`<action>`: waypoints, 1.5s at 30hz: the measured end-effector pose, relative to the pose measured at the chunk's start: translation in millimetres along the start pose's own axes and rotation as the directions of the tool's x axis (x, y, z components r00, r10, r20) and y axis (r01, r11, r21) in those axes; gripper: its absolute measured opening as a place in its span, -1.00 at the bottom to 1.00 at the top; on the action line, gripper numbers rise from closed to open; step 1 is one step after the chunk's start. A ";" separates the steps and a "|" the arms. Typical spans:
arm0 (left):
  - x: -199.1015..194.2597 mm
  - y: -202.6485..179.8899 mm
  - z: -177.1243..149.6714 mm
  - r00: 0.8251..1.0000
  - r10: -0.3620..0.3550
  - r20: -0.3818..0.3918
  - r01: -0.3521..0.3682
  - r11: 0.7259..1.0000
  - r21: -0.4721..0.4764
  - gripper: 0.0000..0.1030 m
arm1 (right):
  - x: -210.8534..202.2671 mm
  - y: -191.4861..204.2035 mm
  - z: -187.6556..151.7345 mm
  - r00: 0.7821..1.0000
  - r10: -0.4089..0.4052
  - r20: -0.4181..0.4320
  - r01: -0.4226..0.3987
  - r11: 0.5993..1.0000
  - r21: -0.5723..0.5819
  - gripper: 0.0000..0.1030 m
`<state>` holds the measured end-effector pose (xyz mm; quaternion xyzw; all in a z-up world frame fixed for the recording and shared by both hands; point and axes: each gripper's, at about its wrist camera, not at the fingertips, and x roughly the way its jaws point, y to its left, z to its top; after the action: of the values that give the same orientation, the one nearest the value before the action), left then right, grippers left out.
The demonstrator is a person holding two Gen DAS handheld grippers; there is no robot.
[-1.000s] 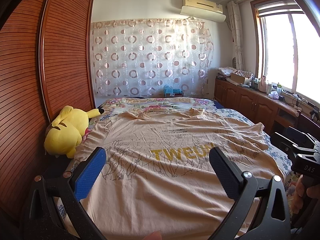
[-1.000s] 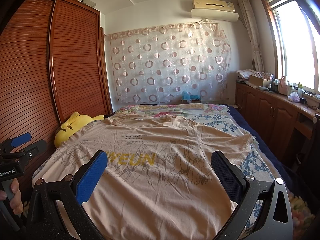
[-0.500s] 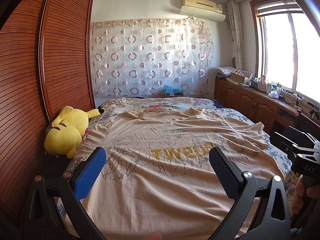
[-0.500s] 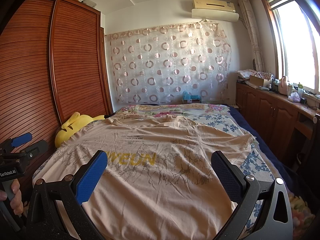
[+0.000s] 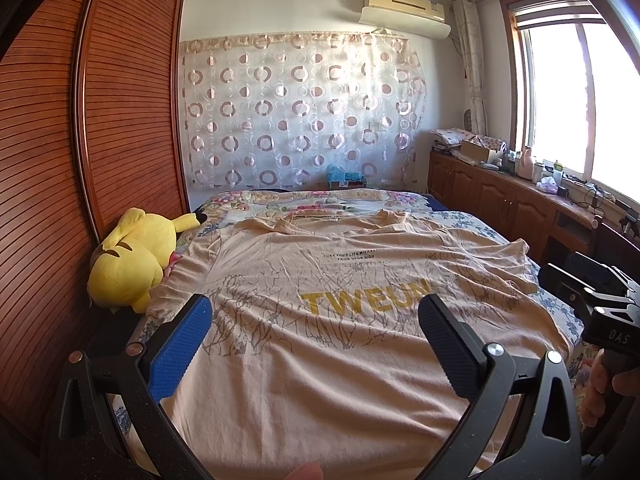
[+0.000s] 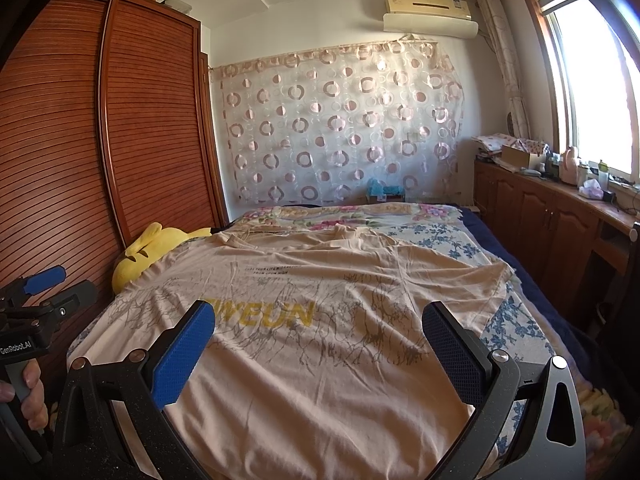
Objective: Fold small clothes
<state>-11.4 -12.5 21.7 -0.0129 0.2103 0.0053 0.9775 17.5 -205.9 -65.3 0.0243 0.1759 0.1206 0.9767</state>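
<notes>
Left claw (image 5: 314, 326), left wrist view: both blue-padded fingers are spread wide and grasp nothing; the claw hovers above the near edge of the bed (image 5: 452, 222). The T-shirt (image 5: 320, 344) lies face up and spread flat on the bed, collar toward the far edge, hem toward the near edge. This layout probably serves folding: both sleeves and the hem are exposed and within reach. The fabric is thin, beige and soft, with shallow creases, a grey branch print and yellow lettering across the chest. A plush toy (image 5: 128, 260), yellow and rounded, rests at the left edge of the bed, touching or just beside the left sleeve and against the slatted wooden wardrobe (image 5: 80, 160). The right claw's handle, held in a hand (image 5: 604, 388), shows at the right edge of the bed.

Right claw (image 6: 318, 328), right wrist view: fingers are likewise released, wide apart and empty, above the near edge of the bed (image 6: 440, 236). The T-shirt (image 6: 304, 344) covers the left and middle of the bed; the right sleeve reaches toward the right edge, where the blue floral sheet (image 6: 508, 328) is bare. The left claw's handle and the hand (image 6: 32, 396) gripping it show at the left edge. No fold is started; judged from this, sleeves come first.
</notes>
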 end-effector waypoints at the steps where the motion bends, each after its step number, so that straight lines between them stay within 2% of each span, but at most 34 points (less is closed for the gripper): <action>1: 3.3 2.5 -2.0 1.000 0.001 -0.010 -0.001 1.000 -0.002 1.00 | 0.4 -1.1 -0.5 1.000 0.005 -0.003 -0.005 1.000 0.003 1.00; 7: 18.0 16.4 -7.0 0.999 0.020 -0.038 -0.020 1.000 -0.015 1.00 | 10.9 -2.5 -1.8 0.999 0.030 -0.027 -0.030 0.999 0.011 1.00; 19: 64.3 50.9 -20.1 0.993 0.043 -0.112 -0.049 0.997 -0.055 1.00 | 42.7 9.4 -1.4 0.999 -0.001 -0.054 -0.003 0.998 -0.062 1.00; 26: 93.4 88.7 -24.3 0.983 0.065 -0.171 -0.076 0.995 -0.062 1.00 | 66.0 17.2 3.1 0.996 0.036 -0.085 -0.044 0.995 -0.093 1.00; 32: 104.7 122.9 -22.6 0.977 0.089 -0.194 -0.103 0.993 -0.062 1.00 | 79.8 15.3 12.8 0.987 0.108 -0.122 -0.119 0.989 -0.089 0.99; 38: 120.3 161.7 -19.7 0.964 0.111 -0.242 -0.131 0.989 -0.070 0.95 | 92.3 11.3 13.3 0.976 0.140 -0.168 -0.163 0.978 -0.128 0.90; 45: 144.7 202.2 -19.4 0.944 0.053 -0.326 -0.105 0.984 -0.144 0.74 | 95.6 9.6 16.6 0.950 0.179 -0.254 -0.226 0.960 -0.167 0.87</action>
<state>109.4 189.8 -60.2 -0.0830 0.3655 0.0593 0.9252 108.0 -173.3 -81.1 -0.0676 0.2750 0.2391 0.9288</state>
